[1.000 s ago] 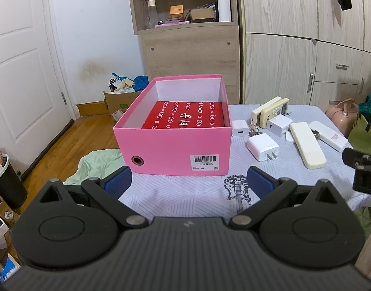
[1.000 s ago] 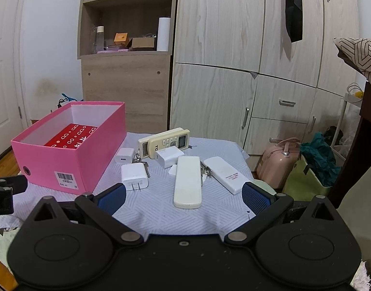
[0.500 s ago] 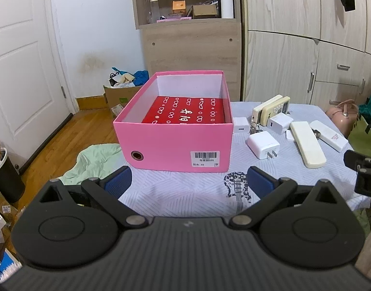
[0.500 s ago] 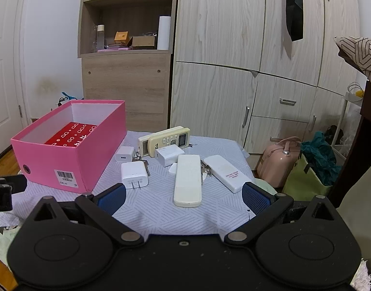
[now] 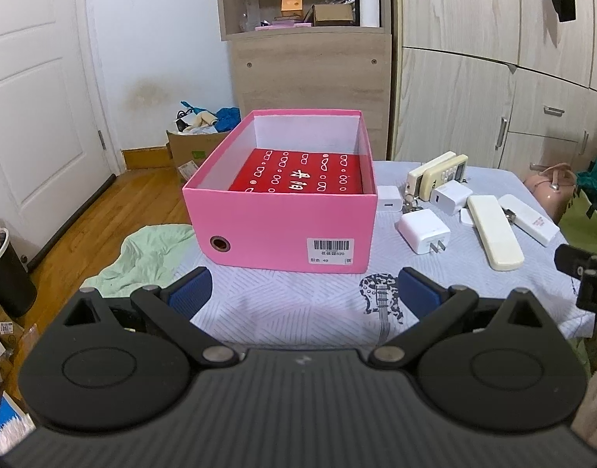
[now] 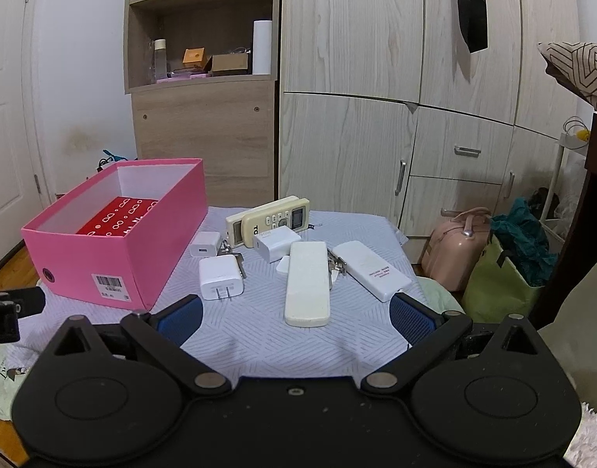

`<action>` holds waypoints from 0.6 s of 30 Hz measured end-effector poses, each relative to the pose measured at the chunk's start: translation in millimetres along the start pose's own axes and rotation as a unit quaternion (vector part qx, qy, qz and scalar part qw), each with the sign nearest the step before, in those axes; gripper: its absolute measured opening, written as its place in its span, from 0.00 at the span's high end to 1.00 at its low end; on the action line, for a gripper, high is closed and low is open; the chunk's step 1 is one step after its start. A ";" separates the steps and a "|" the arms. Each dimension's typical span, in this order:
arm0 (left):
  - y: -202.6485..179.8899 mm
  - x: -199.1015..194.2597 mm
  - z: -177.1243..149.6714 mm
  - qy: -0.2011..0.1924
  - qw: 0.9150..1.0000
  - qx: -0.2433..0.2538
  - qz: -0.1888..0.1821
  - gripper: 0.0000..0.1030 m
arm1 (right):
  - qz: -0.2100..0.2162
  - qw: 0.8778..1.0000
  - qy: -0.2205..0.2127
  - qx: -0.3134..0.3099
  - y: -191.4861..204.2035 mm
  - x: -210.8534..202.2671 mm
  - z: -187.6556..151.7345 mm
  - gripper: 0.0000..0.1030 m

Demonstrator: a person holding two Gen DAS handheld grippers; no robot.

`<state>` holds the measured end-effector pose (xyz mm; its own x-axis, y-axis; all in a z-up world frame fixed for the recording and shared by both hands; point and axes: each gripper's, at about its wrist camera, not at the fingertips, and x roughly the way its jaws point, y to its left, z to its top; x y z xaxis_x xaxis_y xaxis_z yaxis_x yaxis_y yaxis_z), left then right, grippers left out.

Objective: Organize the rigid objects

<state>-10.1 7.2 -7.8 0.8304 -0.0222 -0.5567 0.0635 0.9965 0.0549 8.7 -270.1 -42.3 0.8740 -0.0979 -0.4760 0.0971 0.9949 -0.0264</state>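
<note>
An open pink box (image 5: 282, 230) with a red packet (image 5: 302, 175) inside stands on the cloth-covered table; it also shows in the right wrist view (image 6: 115, 261). To its right lie white chargers (image 6: 220, 277), a cream remote (image 6: 308, 282), a white remote (image 6: 370, 271) and two remotes further back (image 6: 271, 220). My left gripper (image 5: 304, 292) is open and empty, in front of the box. My right gripper (image 6: 296, 314) is open and empty, just short of the cream remote.
A wooden shelf unit (image 6: 204, 117) and wardrobe (image 6: 415, 117) stand behind the table. A pink bag (image 6: 454, 249) and a green bag (image 6: 501, 284) sit on the floor to the right. A green cloth (image 5: 150, 257) hangs at the table's left.
Both grippers have risen and drawn back slightly, so the box and the remotes appear a little lower and farther. Nothing on the table has moved.
</note>
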 end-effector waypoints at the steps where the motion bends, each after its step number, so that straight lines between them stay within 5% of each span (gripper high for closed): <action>1: 0.3 -0.3 -0.3 0.000 1.000 -0.001 0.000 0.00 | 0.000 1.000 0.000 -0.001 0.0 0.0 0.0 0.00; 18: 0.7 -0.4 -2.1 -0.001 1.000 -0.001 0.005 0.00 | -0.014 1.000 -0.002 -0.014 1.7 1.1 -2.4 0.00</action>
<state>-11.5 8.1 -9.4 0.8318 -0.0117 -0.5549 0.0534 0.9968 0.0590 8.7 -268.4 -45.0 0.8726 -0.1255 -0.4721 0.1078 0.9921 -0.0645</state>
